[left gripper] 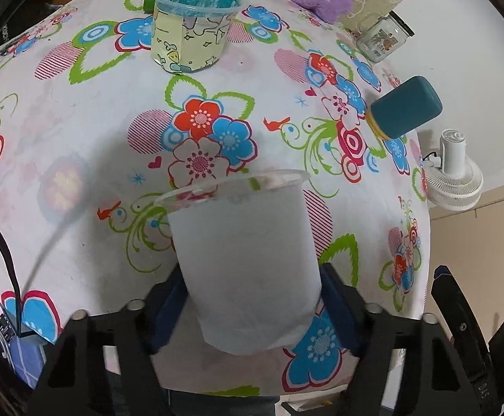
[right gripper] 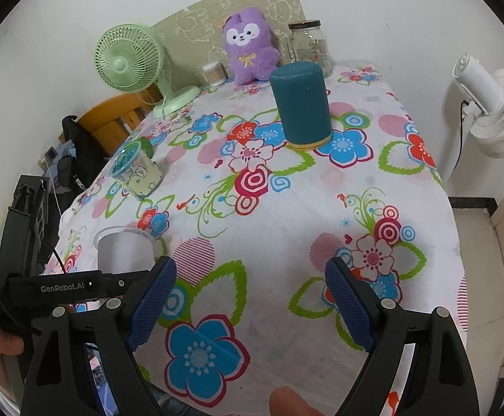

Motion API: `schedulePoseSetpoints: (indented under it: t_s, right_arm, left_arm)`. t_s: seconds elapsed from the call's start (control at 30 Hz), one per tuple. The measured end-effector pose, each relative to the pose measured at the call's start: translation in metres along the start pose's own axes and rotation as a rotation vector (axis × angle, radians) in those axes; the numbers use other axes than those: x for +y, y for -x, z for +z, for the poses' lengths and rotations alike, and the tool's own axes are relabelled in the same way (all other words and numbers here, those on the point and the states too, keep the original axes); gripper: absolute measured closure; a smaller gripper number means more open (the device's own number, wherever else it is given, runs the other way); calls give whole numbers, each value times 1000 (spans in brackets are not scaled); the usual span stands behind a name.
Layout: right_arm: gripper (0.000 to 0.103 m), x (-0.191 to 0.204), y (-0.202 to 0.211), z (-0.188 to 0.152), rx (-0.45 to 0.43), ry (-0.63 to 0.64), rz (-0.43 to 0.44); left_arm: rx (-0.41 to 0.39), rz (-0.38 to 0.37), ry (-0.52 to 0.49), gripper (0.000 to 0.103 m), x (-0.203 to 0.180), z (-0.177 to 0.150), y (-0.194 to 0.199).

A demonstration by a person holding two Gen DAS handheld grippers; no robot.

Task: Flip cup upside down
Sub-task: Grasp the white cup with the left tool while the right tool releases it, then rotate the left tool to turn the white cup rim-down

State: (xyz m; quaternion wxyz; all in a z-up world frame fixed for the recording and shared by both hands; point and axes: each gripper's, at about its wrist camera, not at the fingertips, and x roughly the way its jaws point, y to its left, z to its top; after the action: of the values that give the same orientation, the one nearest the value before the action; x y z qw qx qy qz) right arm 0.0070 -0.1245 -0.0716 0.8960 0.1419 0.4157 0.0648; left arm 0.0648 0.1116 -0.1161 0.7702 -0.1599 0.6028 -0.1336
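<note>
A frosted white plastic cup (left gripper: pixel 248 263) stands mouth up between the blue pads of my left gripper (left gripper: pixel 252 298), which is shut on its lower half near the table's front edge. The same cup (right gripper: pixel 122 248) shows at the left in the right wrist view, with the left gripper's black body in front of it. My right gripper (right gripper: pixel 252 298) is open and empty above the flowered tablecloth (right gripper: pixel 252 208), to the right of the cup.
A clear cup with a cartoon sleeve and blue filling (left gripper: pixel 191 31) (right gripper: pixel 135 171) stands farther back. A teal cylinder (right gripper: pixel 302 107) (left gripper: pixel 404 111), glass jar (right gripper: pixel 309 46), purple plush (right gripper: pixel 250 46), green fan (right gripper: pixel 130 66) and a white fan (right gripper: pixel 491 104) are around the table.
</note>
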Motion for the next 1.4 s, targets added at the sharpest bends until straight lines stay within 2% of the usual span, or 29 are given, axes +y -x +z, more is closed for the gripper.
schedulePoseSetpoints:
  t_s: [0.33, 0.63, 0.97, 1.23, 1.4]
  right_arm:
    - [14, 6, -11, -4, 23, 4, 25]
    - [14, 19, -20, -14, 52, 27, 59]
    - [14, 43, -34, -26, 88, 66, 115]
    - [14, 62, -35, -34, 78, 128, 134]
    - [14, 67, -37, -37, 78, 146, 147]
  left_arm:
    - [22, 26, -81, 32, 1, 2, 3]
    - [104, 98, -228, 32, 9, 24, 27]
    - [367, 236, -379, 32, 11, 48, 30]
    - [632, 386, -476, 32, 17, 52, 16]
    - [752, 455, -544, 32, 16, 47, 7]
